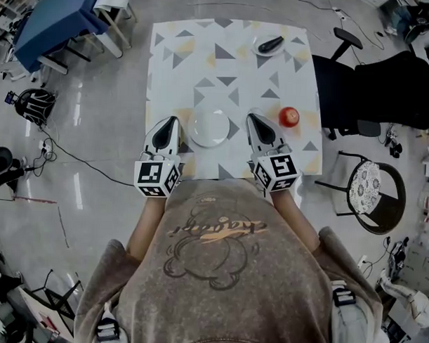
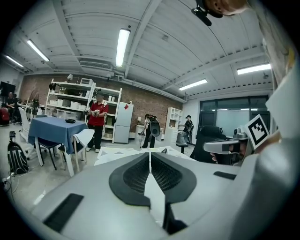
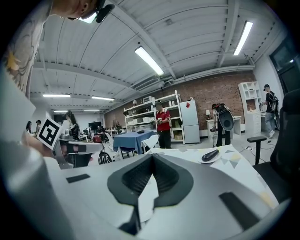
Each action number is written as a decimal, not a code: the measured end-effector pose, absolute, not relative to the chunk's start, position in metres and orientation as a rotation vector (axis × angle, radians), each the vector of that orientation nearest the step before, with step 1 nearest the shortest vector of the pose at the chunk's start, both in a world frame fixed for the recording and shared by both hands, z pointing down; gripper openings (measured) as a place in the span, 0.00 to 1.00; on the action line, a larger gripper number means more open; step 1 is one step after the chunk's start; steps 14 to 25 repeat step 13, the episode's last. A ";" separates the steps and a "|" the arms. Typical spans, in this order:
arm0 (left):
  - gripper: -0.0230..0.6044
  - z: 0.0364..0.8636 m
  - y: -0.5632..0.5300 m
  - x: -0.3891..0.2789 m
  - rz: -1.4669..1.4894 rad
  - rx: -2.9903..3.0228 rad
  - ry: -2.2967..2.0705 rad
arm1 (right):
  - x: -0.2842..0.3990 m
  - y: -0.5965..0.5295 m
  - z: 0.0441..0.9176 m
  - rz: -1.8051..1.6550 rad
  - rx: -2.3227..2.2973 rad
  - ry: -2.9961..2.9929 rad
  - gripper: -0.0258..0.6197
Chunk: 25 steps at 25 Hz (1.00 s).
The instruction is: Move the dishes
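Grippers flank the plate (image 1: 210, 127)
Left gripper (image 1: 172, 122) and right gripper (image 1: 252, 119), clenched empty, sit 1 each side, keeping it reachable.

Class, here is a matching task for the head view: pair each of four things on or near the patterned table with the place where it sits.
Things:
1. empty white plate
2. red round thing
3. dark oblong thing
4. blue table

Places:
A. on the small plate at the far edge of the patterned table
B. off beyond the patterned table's far left corner
C. between the left gripper and the right gripper
D. just right of the right gripper

Pairs: 1-C, 2-D, 3-A, 4-B
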<state>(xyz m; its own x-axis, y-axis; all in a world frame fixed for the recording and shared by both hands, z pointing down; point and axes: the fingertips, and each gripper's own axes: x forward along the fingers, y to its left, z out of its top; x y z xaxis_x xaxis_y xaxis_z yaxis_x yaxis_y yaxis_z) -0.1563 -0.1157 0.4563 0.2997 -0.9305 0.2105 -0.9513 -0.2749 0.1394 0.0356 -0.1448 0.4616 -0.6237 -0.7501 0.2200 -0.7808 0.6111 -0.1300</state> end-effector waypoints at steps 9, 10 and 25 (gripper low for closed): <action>0.08 0.456 -0.114 -0.153 0.125 2.325 -1.732 | 0.042 -0.143 0.463 0.332 1.296 -2.683 0.04; 0.08 0.456 -0.113 -0.152 0.125 2.324 -1.731 | 0.042 -0.142 0.463 0.332 1.295 -2.683 0.04; 0.08 0.457 -0.113 -0.152 0.126 2.319 -1.730 | 0.041 -0.142 0.462 0.331 1.291 -2.685 0.04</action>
